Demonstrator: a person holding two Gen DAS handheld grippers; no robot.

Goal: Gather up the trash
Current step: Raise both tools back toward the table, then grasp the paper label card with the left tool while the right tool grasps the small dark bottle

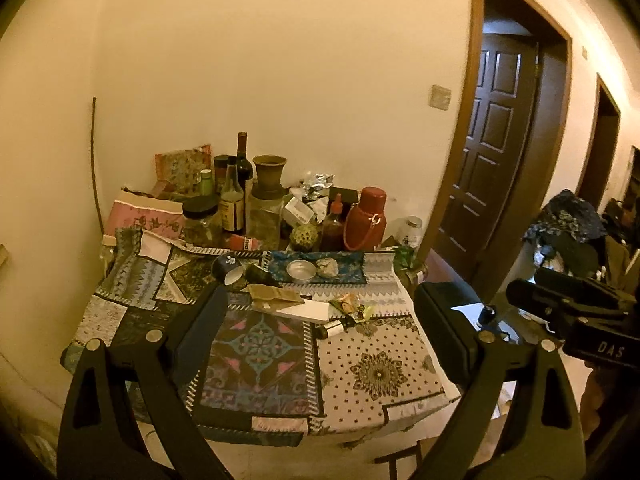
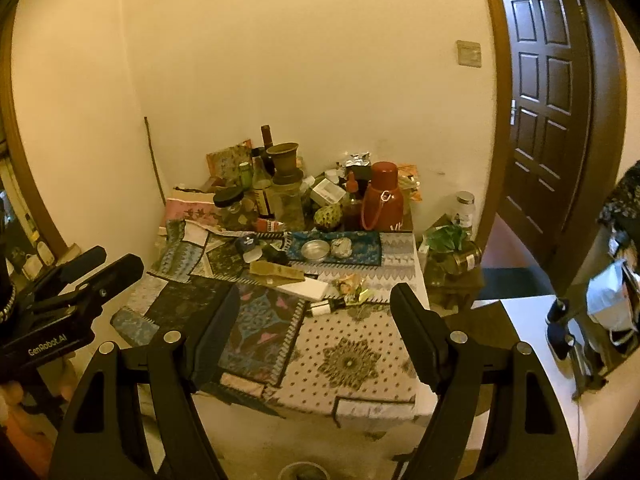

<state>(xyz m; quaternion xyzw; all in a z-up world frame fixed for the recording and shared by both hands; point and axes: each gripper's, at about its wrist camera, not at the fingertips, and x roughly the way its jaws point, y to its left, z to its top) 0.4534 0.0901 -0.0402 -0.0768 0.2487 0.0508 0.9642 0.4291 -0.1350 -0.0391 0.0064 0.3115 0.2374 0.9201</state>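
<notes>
Both the left tongs (image 1: pixel 320 344) and right tongs (image 2: pixel 316 332) gape wide, empty, short of the surface (image 1: pixel 376 396). Beyond them, left to right, lie a tipped cup (image 1: pixel 229 270), a flat box (image 1: pixel 298 312) and a crumpled wrapper (image 1: pixel 352 306): nothing seems collected yet.

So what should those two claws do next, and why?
Probably move in toward the crumpled wrapper mid-table: both the left gripper and right gripper are open, empty and short of the patterned tablecloth.
</notes>
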